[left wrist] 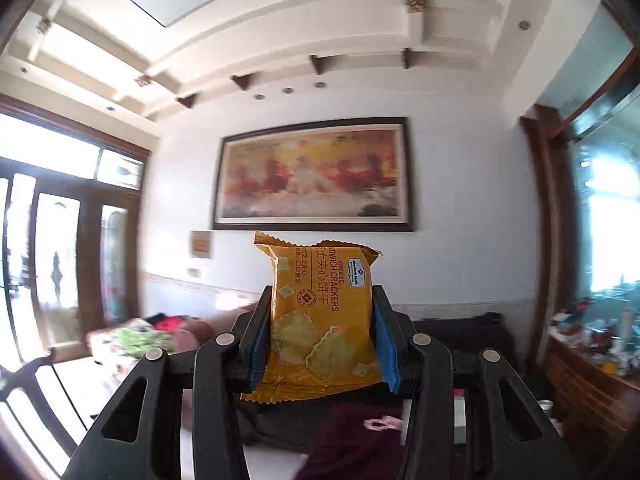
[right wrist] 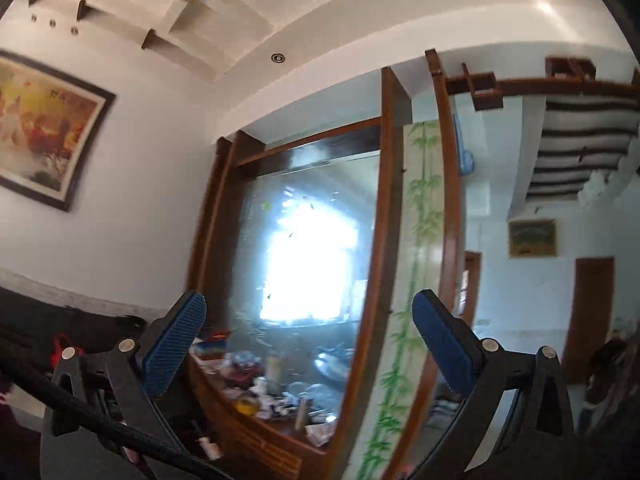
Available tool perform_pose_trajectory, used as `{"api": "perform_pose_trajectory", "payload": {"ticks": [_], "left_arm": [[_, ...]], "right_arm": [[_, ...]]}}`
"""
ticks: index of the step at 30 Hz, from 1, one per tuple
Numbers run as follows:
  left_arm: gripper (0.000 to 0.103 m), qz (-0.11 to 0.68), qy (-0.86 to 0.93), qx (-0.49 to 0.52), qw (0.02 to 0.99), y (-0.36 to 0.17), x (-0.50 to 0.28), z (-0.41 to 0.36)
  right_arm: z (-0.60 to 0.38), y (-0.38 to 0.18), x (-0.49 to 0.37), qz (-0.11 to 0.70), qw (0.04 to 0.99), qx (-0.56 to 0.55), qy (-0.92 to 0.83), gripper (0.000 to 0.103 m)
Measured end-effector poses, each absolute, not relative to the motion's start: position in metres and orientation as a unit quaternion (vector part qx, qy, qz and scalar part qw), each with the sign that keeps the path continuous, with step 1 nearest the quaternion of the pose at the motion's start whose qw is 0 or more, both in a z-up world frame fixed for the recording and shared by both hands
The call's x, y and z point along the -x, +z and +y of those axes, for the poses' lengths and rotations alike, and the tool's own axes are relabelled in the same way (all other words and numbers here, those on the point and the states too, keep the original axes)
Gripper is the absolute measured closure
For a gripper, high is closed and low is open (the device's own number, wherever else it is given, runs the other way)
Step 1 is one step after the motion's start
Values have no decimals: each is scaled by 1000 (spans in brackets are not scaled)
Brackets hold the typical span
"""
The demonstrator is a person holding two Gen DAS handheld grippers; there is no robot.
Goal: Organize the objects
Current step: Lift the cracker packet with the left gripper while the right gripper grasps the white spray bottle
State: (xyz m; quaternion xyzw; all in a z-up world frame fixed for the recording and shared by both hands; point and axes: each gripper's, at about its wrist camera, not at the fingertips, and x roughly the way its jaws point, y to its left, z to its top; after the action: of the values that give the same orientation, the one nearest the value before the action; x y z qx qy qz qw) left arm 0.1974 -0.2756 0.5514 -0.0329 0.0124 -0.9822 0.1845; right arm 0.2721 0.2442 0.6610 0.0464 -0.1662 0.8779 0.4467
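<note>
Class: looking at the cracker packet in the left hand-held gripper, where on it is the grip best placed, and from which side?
Grip the cracker packet across its flat middle, pads on the two side edges, approaching from its bottom seam: the crimped ends are thin and floppy.

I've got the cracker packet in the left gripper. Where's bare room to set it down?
Little shows. The dark red cloth under the cracker packet looks bare left of a pink scrap. The sideboard by the glass and the sofa are cluttered.
</note>
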Motion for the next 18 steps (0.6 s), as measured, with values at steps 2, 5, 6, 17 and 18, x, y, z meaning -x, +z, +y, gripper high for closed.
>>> {"api": "perform_pose_trajectory", "payload": {"ticks": [2, 5, 6, 17, 18], "left_arm": [[63, 11, -964, 30, 265, 553, -195, -314], [63, 2, -918, 38, 396, 547, -189, -377], [63, 7, -908, 35, 418, 541, -191, -395], [63, 44, -860, -8, 509, 440, -181, -495], [63, 50, -852, -5, 521, 441, -193, -503]], "right_arm": [[256, 663, -260, -193, 502, -30, 843, 0], [283, 655, -238, -234, 583, -17, 778, 0], [292, 652, -231, -236, 595, -9, 768, 0], [355, 546, -109, -256, 602, 101, 750, 0], [359, 539, -104, -270, 611, 109, 737, 0]]}}
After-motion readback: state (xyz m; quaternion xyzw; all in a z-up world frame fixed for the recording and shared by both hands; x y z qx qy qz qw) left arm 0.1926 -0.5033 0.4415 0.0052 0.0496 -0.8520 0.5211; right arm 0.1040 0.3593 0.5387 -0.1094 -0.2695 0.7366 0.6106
